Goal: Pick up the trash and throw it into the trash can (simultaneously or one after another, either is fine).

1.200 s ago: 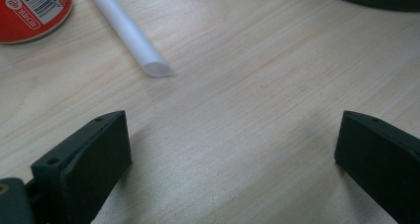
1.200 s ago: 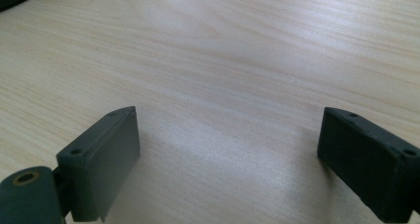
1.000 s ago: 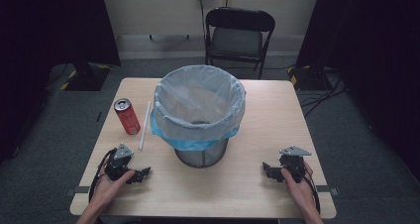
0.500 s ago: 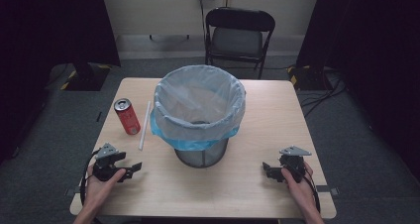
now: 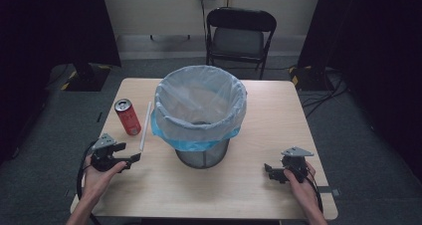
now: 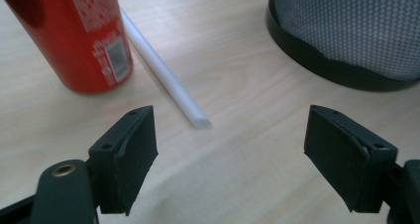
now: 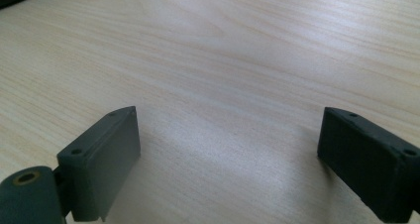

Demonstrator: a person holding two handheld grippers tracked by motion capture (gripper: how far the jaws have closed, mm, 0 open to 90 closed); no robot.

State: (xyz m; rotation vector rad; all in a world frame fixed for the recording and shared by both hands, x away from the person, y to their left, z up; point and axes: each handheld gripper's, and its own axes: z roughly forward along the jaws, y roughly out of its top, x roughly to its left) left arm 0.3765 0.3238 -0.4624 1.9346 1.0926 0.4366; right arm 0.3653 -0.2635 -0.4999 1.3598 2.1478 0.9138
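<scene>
A red drink can (image 5: pixel 127 117) stands upright at the table's left, with a white straw (image 5: pixel 145 126) lying beside it. A mesh waste bin (image 5: pixel 199 105) lined with a pale blue bag stands mid-table. My left gripper (image 5: pixel 128 152) hovers just short of the can and straw. Its jaws have just been closing slightly but stand open with nothing between them. In the left gripper view the can (image 6: pixel 84 35) and the straw's near end (image 6: pixel 198 119) lie ahead of the left gripper (image 6: pixel 229 130). My right gripper (image 5: pixel 270 171) rests open at the front right, with bare wood beyond the right gripper (image 7: pixel 228 130).
The wooden table (image 5: pixel 278 115) has bare room right of the bin and along its front edge. The bin's dark base (image 6: pixel 346 40) sits to the right of the left jaws. A black folding chair (image 5: pixel 239 36) stands behind the table.
My left gripper has moved left and lifted, and has drawn closer to the can and straw. The right gripper has stayed where it was.
</scene>
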